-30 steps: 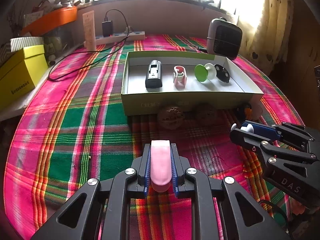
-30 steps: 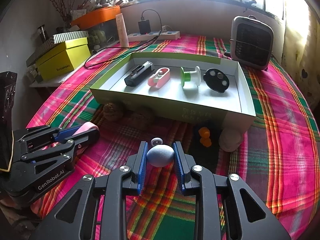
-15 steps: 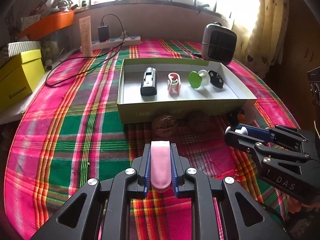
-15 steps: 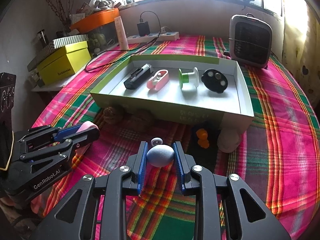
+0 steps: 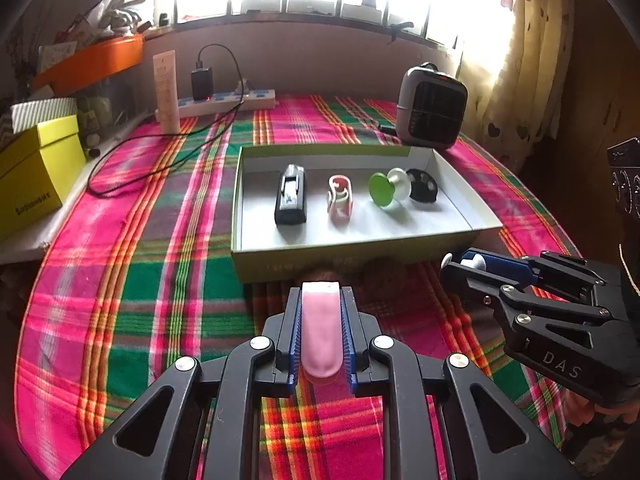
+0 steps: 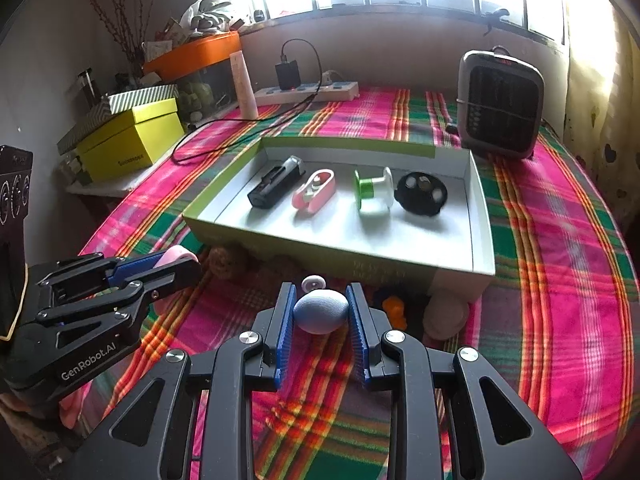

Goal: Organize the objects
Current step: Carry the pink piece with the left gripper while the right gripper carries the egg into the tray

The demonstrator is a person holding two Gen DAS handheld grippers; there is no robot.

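I have my left gripper point(image 5: 320, 332) clamped on a flat pink oblong piece point(image 5: 320, 336), rounded at the near end and squared off at the far end, smooth and slightly glossy, lying lengthwise between the blue ribbed pads. My right gripper point(image 6: 320, 312) is closed on a pale blue egg-shaped object point(image 6: 321, 311) with a fine knitted-looking texture; a small white round knob point(image 6: 313, 282) sits just beyond it, and I cannot tell whether it belongs to the egg. Both tools hang over the plaid tablecloth point(image 5: 132, 280), just short of the near wall of the green-sided tray point(image 5: 360, 258). Inside the tray a black clip-like device point(image 5: 291, 196), a pink-and-white piece point(image 5: 340, 200), a green-and-white spool point(image 5: 386, 188) and a black disc with holes point(image 5: 422, 186) lie in one row, well apart from each other. I judge the step in hand to be carrying these two pieces in, so I should lift over the near wall rather than nudge it, since the tray is light card and would likely slide. The bare white floor in front of the row looks the safest spot. I would lower each piece until it touches before letting go; the egg will probably roll, so it wants a gentle, low release, and one hand at a time keeps the tools from colliding.
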